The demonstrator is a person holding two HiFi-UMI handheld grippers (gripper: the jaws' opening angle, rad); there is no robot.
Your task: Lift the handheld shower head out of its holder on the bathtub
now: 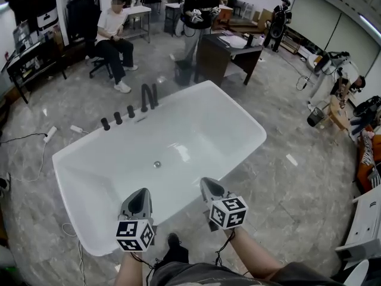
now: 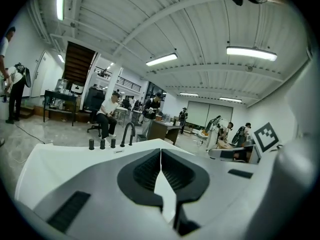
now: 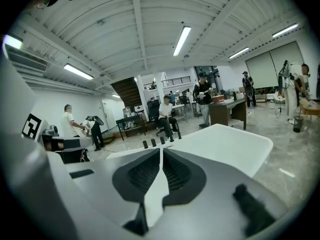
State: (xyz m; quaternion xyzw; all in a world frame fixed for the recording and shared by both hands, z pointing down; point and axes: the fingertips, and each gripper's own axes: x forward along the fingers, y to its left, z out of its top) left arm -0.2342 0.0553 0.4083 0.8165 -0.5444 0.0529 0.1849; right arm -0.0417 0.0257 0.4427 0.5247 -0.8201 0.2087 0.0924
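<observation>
The left gripper point(image 1: 141, 194) has its jaws pressed together at the tips with nothing between them; the right gripper point(image 1: 208, 185) is likewise closed and empty. Both sit side by side over the near rim of the bathtub point(image 1: 238, 121), pointing across the basin toward its far side.

The handheld shower head point(image 1: 154, 94) is in its holder on the far rim, left of centre; it appears to be the straight black stick just beside the arched spout point(image 1: 144, 98); its long axis stands close to upright with a slight lean. It lies far and a little left of the left gripper, and far and well left of the right gripper; so the left one looks the nearer, though the whole basin lies between.

Three black knobs point(image 1: 118, 118) line the same rim just left of the spout; the spout crowds the shower head's left side; its right side and the space above look open. I judge that a reach from the right or from above, with the jaws opened first and the lift taken along the stick's axis, is the cleaner path.

Past the far rim is floor point(image 1: 156, 61); a seated person point(image 1: 113, 37) and a desk point(image 1: 229, 55) stand well apart from the fixtures.
</observation>
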